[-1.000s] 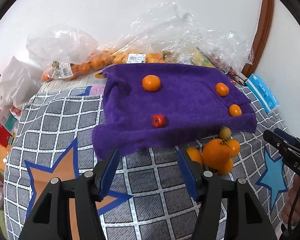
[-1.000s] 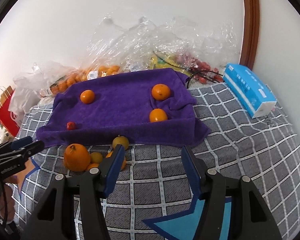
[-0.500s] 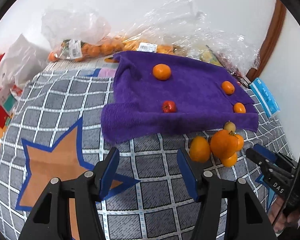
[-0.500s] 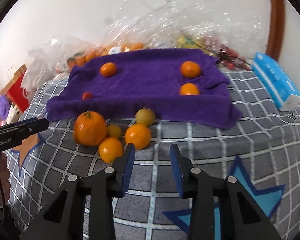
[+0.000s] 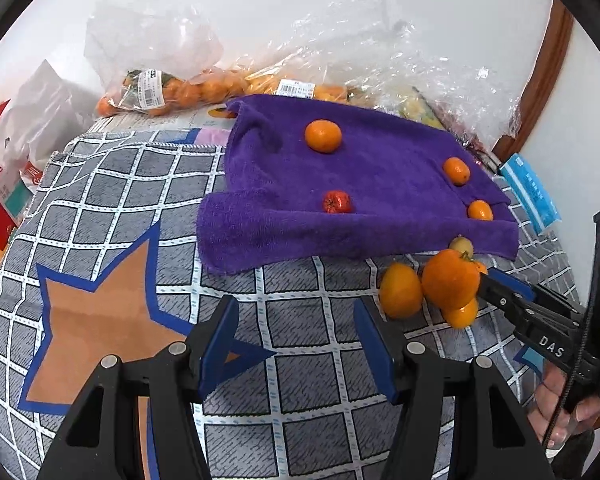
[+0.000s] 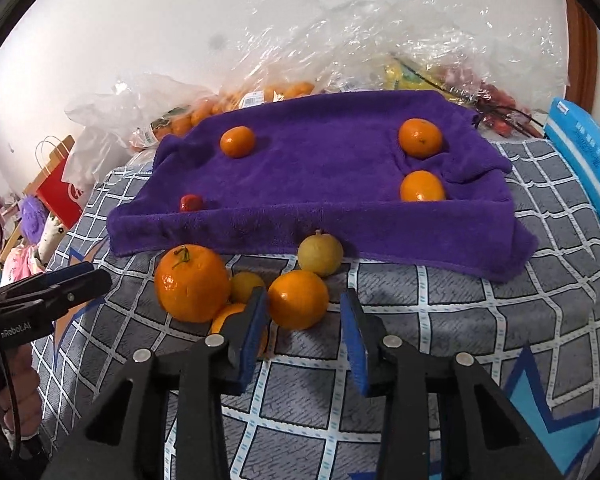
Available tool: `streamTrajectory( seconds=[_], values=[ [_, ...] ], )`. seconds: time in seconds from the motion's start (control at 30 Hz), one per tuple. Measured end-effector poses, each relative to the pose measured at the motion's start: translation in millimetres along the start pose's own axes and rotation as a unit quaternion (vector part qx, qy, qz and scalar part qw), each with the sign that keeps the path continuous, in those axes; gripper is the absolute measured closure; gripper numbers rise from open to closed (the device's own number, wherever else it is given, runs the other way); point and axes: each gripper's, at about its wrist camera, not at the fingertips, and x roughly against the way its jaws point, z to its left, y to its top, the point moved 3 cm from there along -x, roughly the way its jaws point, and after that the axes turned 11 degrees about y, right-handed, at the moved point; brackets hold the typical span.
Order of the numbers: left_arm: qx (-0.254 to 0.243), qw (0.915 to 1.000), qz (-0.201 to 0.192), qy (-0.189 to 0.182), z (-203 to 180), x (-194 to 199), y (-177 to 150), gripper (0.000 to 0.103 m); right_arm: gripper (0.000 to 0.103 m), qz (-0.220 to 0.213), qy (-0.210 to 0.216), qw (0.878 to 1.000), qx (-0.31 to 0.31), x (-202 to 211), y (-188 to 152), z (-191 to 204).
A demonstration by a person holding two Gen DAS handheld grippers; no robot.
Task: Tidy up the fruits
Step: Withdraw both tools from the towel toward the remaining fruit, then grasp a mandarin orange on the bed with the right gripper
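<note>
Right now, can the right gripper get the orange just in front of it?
Probably yes. The right gripper is open right before the orange, with nothing between them, though a bigger orange crowds its left finger.

Even, soft indoor light fills both fisheye views, casting only faint shadows under the oranges by the purple towel. Glare flecks the crumpled plastic bags. Edges bow sharply into black corners; focus is crisp mid-frame.

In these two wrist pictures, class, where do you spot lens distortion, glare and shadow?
Left wrist view: the checked cloth bows and dark corners ring the frame. Right wrist view: glare glints off the plastic bags, and the purple towel shadows the cloth beneath its front edge.
</note>
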Motion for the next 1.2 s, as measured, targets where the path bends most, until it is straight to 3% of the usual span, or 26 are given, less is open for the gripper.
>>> streamTrajectory(
  seconds=[0.6,0.77,0.87,1.0,1.2],
  values=[
    [-0.005,0.9998,0.009,-0.015,-6.1,-17.8,-5.6,0.045,0.066,0.007,-0.009,1.0,0.005,-15.6,3.0,-1.1],
    [-0.005,0.9999,0.0,-0.013,-5.9,-22.2,-9.2,0.045,0.066,-0.004,-0.028,1.0,0.014,-4.6,1.7,-0.9],
    [-0.01,0.9998,-0.012,-0.008,-6.9,-22.8,-11.4,0.045,0.066,-0.019,-0.061,0.998,0.015,9.5,-0.6,-8.0],
    [-0.034,0.9991,-0.025,0.004,-15.2,-23.8,-13.2,0.036,0.066,-0.017,-0.088,0.996,0.014,15.1,-7.8,-19.5],
    [-0.052,0.9984,-0.022,0.007,-21.4,-25.7,-11.4,0.025,0.066,-0.019,-0.09,0.996,0.014,16.0,-11.5,-22.6]
  ],
)
